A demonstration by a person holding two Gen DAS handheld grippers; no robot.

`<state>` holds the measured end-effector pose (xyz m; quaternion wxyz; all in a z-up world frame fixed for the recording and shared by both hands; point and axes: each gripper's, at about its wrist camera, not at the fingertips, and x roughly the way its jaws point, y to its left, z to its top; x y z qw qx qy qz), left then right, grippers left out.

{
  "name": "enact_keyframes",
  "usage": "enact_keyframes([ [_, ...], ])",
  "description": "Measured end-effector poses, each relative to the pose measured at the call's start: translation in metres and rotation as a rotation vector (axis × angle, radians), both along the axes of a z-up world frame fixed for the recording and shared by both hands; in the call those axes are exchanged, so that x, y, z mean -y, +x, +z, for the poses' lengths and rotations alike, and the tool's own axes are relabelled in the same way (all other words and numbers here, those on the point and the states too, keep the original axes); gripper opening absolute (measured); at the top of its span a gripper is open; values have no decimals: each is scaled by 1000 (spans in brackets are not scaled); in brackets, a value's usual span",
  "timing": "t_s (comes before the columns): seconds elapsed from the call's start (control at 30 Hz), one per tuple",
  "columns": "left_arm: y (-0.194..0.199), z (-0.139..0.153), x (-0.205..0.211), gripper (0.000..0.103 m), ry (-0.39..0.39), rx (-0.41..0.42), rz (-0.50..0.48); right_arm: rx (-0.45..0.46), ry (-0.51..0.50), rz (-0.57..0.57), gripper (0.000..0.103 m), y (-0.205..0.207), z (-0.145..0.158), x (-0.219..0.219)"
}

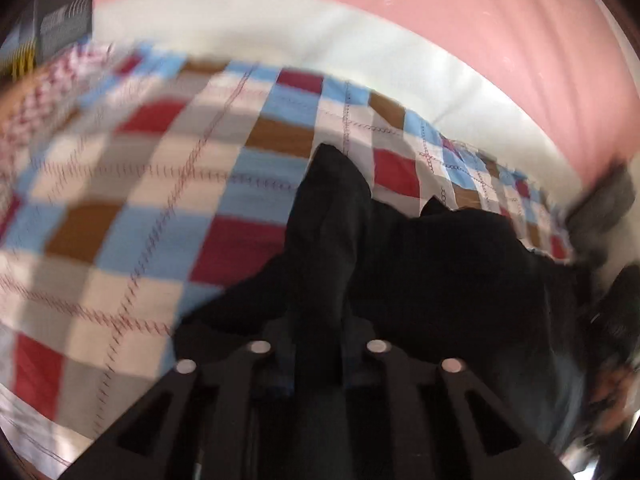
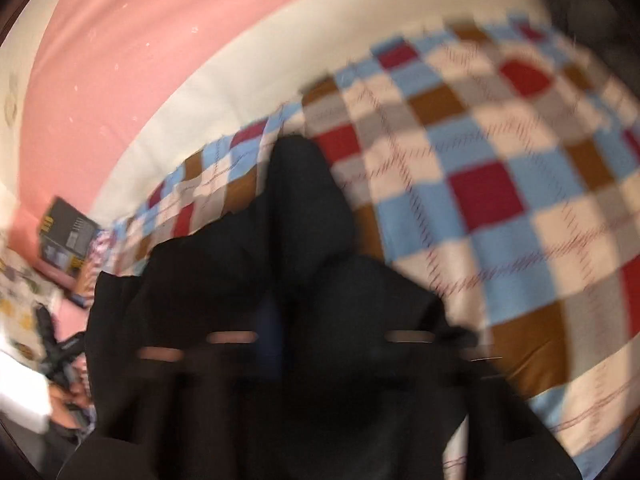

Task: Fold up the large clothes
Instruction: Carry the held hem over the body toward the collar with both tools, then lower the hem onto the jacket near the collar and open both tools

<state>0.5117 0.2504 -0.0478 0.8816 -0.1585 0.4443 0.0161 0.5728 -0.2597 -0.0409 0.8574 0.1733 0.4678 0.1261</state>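
Observation:
A black garment (image 1: 440, 264) hangs over a checkered bedspread (image 1: 160, 184). In the left wrist view my left gripper (image 1: 320, 320) is shut on a bunched fold of the black cloth, which stands up between its fingers. In the right wrist view my right gripper (image 2: 304, 312) is shut on another bunch of the same black garment (image 2: 224, 280), which drapes over and hides the fingers. Both views are blurred by motion. The right hand and gripper show faintly at the right edge of the left wrist view (image 1: 612, 320).
The bedspread (image 2: 500, 184) of red, blue, brown and white squares covers the bed. A white mattress edge (image 1: 280, 28) and a pink curtain (image 1: 500, 32) lie beyond. A dark box (image 2: 68, 232) sits at the far left of the right wrist view.

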Motion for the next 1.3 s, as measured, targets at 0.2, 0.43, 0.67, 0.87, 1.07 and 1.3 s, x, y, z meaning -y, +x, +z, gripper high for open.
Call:
enact_keyframes([
  [0.2, 15, 17, -10, 14, 43, 114, 91, 98, -93, -33, 17, 23, 18, -6],
  [0.43, 48, -47, -5, 20, 80, 68, 120, 10, -185, -62, 21, 62, -60, -21],
  [0.67, 53, -63, -7, 35, 74, 38, 144, -38, -237, -56, 32, 67, -74, -26],
  [0.87, 10, -17, -30, 41, -31, 64, 125, 54, -110, -70, 67, 18, -15, 6],
  [1.07, -106, -9, -39, 63, -111, 127, 60, 7, 18, -32, 76, -87, -24, 48],
  [1.3, -155, -76, -51, 76, -291, 17, 127, -131, 266, -90, 91, -134, -83, 72],
])
